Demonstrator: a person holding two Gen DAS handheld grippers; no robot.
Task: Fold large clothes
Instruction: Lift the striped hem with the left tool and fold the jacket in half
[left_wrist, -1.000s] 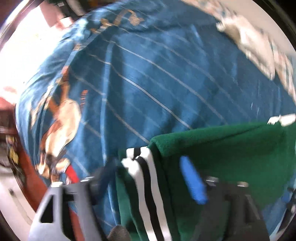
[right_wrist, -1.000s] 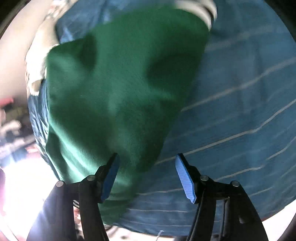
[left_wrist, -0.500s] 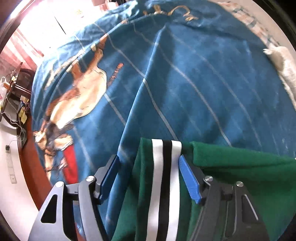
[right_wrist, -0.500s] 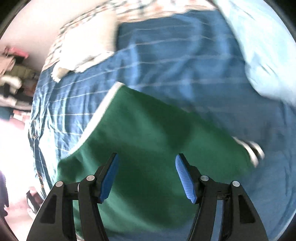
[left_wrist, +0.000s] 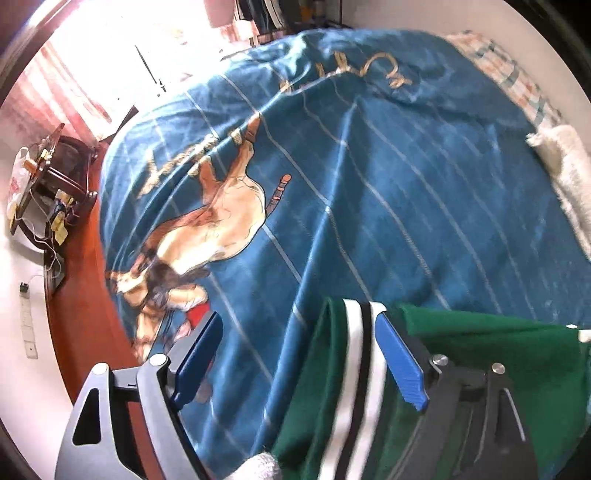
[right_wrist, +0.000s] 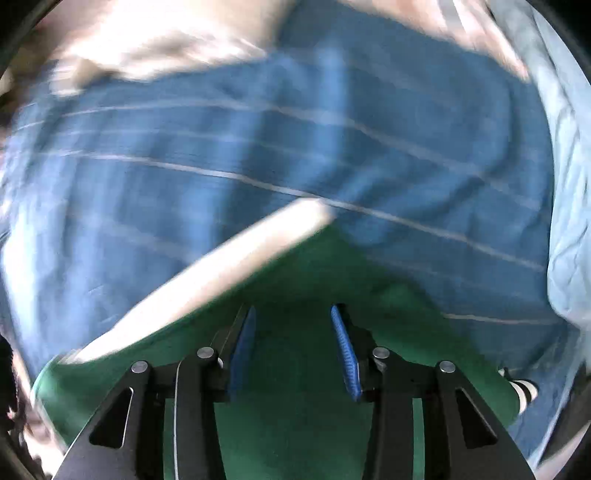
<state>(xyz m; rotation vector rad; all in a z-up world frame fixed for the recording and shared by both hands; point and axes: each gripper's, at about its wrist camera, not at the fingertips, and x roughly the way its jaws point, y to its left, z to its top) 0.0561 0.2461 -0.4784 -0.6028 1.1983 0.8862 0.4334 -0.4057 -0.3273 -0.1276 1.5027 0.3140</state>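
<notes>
Left wrist view: left gripper (left_wrist: 301, 356) jaws apart over the green garment (left_wrist: 480, 339) lying on the blue bedspread (left_wrist: 369, 184). Right wrist view, blurred: right gripper (right_wrist: 295, 343) jaws apart, gripping nothing, above green cloth. Judged between folds; next calls for gripping an edge.

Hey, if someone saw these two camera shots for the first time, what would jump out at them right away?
Probably the big dog print on the blue bedspread, left of centre in the left wrist view. Next, the green garment with its black-and-white striped cuff, lying at the lower right between the open left gripper fingers.
</notes>
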